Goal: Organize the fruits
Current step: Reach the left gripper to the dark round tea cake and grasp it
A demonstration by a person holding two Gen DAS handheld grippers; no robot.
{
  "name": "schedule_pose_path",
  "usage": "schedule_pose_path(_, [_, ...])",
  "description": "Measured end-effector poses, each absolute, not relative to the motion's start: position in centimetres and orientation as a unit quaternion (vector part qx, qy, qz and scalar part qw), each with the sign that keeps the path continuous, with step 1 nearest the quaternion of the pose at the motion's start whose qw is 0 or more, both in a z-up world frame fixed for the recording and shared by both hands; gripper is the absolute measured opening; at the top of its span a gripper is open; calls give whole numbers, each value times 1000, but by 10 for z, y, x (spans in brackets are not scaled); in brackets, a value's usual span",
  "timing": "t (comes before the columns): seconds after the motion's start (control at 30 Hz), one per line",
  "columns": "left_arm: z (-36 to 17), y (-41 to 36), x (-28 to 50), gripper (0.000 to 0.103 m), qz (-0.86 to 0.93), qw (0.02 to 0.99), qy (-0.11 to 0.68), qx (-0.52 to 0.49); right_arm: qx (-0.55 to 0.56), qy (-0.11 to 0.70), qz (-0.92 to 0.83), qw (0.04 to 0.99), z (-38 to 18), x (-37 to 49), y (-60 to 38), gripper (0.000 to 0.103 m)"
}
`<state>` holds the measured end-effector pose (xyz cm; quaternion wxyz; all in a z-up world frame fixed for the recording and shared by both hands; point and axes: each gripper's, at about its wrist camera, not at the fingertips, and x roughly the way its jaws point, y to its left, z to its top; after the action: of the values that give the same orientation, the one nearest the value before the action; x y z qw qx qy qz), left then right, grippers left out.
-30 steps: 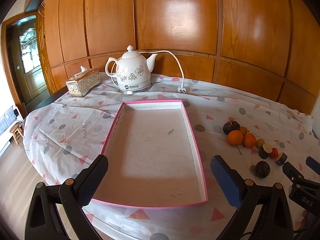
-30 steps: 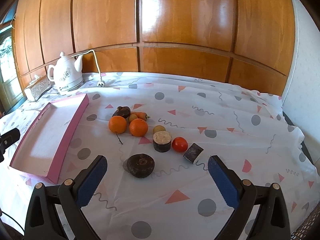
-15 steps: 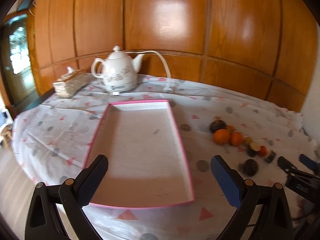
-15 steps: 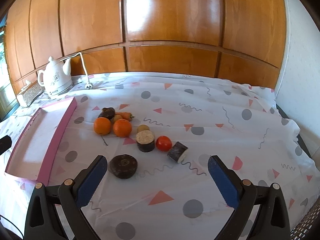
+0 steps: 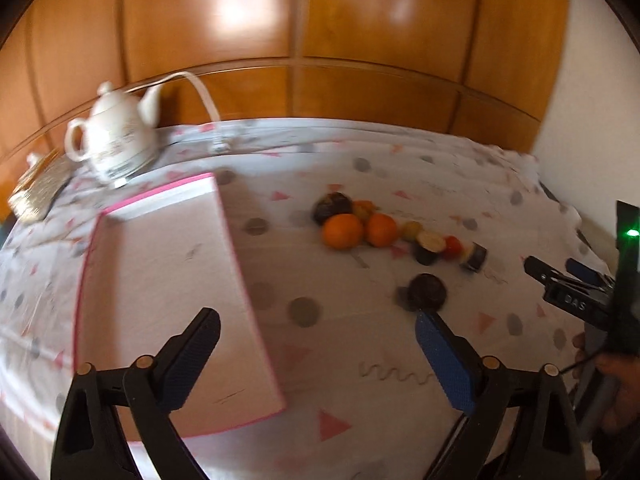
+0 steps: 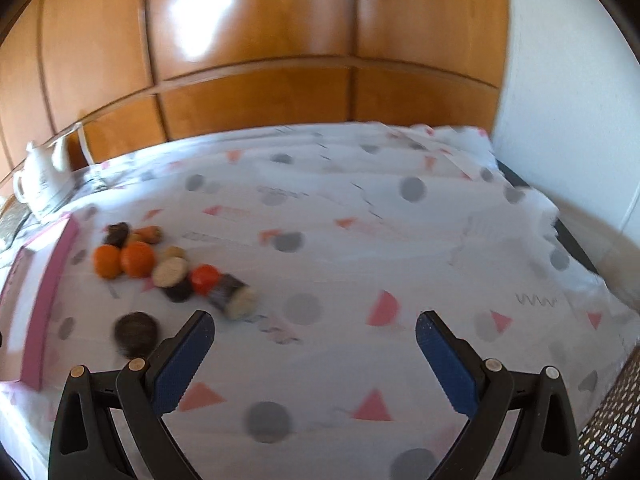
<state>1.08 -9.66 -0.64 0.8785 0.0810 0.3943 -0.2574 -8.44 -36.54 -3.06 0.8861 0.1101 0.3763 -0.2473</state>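
Observation:
The fruits lie in a loose row on the patterned cloth: two oranges (image 5: pixel 343 231) (image 6: pixel 107 261), a red tomato (image 5: pixel 453 246) (image 6: pixel 205 278), dark cut pieces (image 5: pixel 430 246) (image 6: pixel 236 298) and a dark round fruit (image 5: pixel 428 291) (image 6: pixel 136 334) nearest me. The pink-rimmed tray (image 5: pixel 236 264) (image 6: pixel 52 292) holds nothing and sits left of them. My left gripper (image 5: pixel 316 318) hangs over the tray's right rim, its jaws wide but closing with nothing between them. My right gripper (image 6: pixel 314 318) (image 5: pixel 556 267) is open over bare cloth, right of the fruits.
A white kettle (image 5: pixel 116 144) (image 6: pixel 40 184) with its cord and a gold tissue box (image 5: pixel 38 192) stand at the back left against the wood-panelled wall. A hand (image 5: pixel 612 380) holds the right gripper. The table's right edge meets a white wall (image 6: pixel 560 120).
Both views have swung to the right and rolled. In the left view the tray slid left and the fruits came toward the middle. In the right view the fruits shifted left.

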Motion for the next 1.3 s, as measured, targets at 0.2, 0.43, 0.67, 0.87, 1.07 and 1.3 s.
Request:
schedule_pose_path(0.2, [-15, -131, 14, 90, -300, 856, 409, 107, 121, 391, -275, 870, -48, -91, -385, 102])
schedule_pose_path(0.43, [-26, -159, 13, 82, -326, 839, 418, 124, 128, 397, -297, 859, -58, -96, -399, 102])
schedule_pose_path(0.67, [-43, -184, 17, 79, -331, 829, 429, 139, 143, 395, -336, 843, -60, -105, -419, 102])
schedule_pose_path(0.87, [-57, -203, 25, 72, -328, 822, 440, 150, 159, 402, -352, 830, -70, -109, -430, 102])
schedule_pose_path(1.07, [-74, -218, 31, 64, -320, 817, 451, 164, 162, 406, -354, 827, -75, -111, -435, 102])
schedule_pose_path(1.3, [-86, -224, 33, 59, -322, 811, 462, 161, 166, 409, -357, 824, -79, -112, -438, 102])
